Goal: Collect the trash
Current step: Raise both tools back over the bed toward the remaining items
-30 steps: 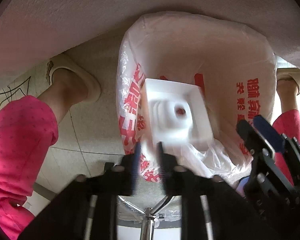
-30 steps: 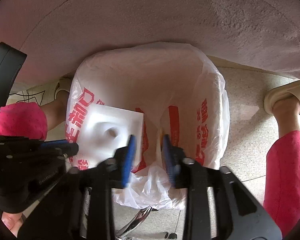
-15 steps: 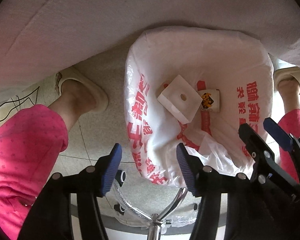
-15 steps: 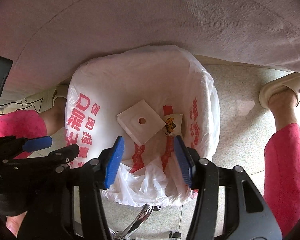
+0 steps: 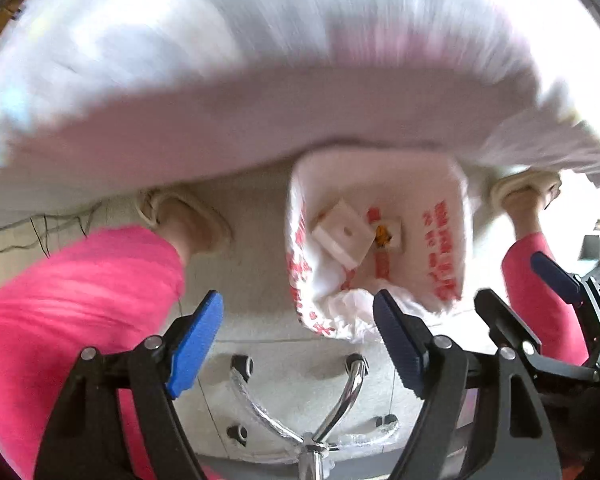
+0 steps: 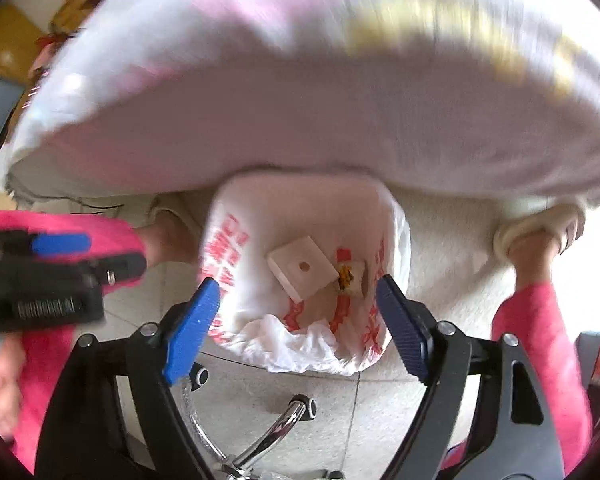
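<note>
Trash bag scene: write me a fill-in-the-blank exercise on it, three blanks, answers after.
1. The white foam block lies ____ the trash bag.
2. The lettering printed on the bag is ____ in colour.
3. The left tongs and the right tongs both stand ____, holding nothing.

Missing words: inside; red; open
</note>
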